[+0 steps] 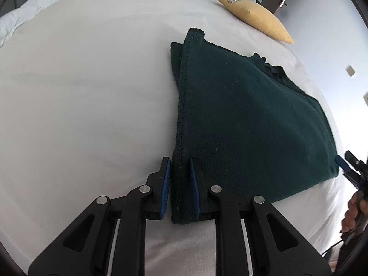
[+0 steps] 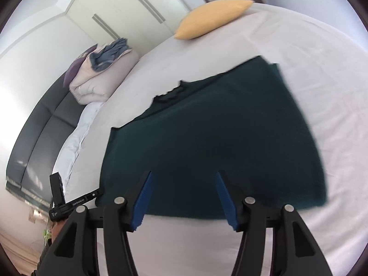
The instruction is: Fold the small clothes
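Note:
A dark green knit garment (image 1: 248, 119) lies spread on the white bed sheet (image 1: 92, 92), its left side folded over along a stitched edge. My left gripper (image 1: 180, 168) is shut on the near left corner of that folded edge, the cloth between its blue pads (image 1: 166, 184). In the right wrist view the garment (image 2: 207, 142) lies flat with its neckline toward the headboard. My right gripper (image 2: 184, 179) is open over the garment's near hem, holding nothing. It also shows in the left wrist view (image 1: 347, 163) at the garment's right corner.
A yellow pillow (image 1: 255, 16) lies at the far corner of the bed, also in the right wrist view (image 2: 214, 18). A folded duvet with a blue cloth on top (image 2: 103, 73) and white bedding (image 2: 76, 138) lie by the dark headboard (image 2: 36, 138).

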Tool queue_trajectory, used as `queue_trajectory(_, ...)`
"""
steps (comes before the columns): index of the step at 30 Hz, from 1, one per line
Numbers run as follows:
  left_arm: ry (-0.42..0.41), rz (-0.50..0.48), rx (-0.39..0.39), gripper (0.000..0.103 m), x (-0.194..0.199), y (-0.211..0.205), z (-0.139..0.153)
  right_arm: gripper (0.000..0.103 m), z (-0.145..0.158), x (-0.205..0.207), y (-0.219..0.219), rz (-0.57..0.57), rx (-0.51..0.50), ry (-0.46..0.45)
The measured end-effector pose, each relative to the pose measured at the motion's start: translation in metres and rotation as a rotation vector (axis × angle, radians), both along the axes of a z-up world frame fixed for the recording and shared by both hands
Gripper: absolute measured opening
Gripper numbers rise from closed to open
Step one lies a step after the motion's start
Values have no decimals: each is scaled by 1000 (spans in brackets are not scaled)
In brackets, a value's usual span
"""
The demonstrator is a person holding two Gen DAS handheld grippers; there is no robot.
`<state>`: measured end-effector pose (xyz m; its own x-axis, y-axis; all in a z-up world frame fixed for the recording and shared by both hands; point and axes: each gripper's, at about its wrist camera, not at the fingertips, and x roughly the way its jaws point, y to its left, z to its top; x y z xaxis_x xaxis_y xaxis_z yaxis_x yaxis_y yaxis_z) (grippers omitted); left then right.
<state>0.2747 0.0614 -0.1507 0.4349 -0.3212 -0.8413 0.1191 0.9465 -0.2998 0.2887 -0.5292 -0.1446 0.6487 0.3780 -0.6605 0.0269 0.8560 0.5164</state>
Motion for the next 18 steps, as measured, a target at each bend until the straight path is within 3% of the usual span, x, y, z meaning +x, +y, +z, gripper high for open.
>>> queue_trajectory(2, 6, 4, -20, 23, 2, 5, 1, 59, -1, 10, 10, 25, 8, 3)
queue_trajectory(3, 4, 9, -28, 30, 4, 9, 3, 59, -2, 14, 14, 35, 15, 4)
queue_trajectory(4, 1, 14, -38, 51, 5, 13, 5, 59, -3, 17, 17, 44, 22, 5)
queue_trajectory(6, -21, 33, -107, 82, 9, 24, 9, 59, -5, 28, 24, 71, 52, 9)
queue_trajectory(8, 5, 48, -237, 83, 17, 39, 7, 59, -9, 39, 29, 83, 69, 22)
queue_trajectory(15, 177, 69, -552, 83, 53, 64, -20, 59, -24, 77, 47, 144, 188, 61)
queue_trajectory(18, 240, 40, -616, 83, 70, 63, -28, 59, -29, 88, 57, 172, 221, 87)
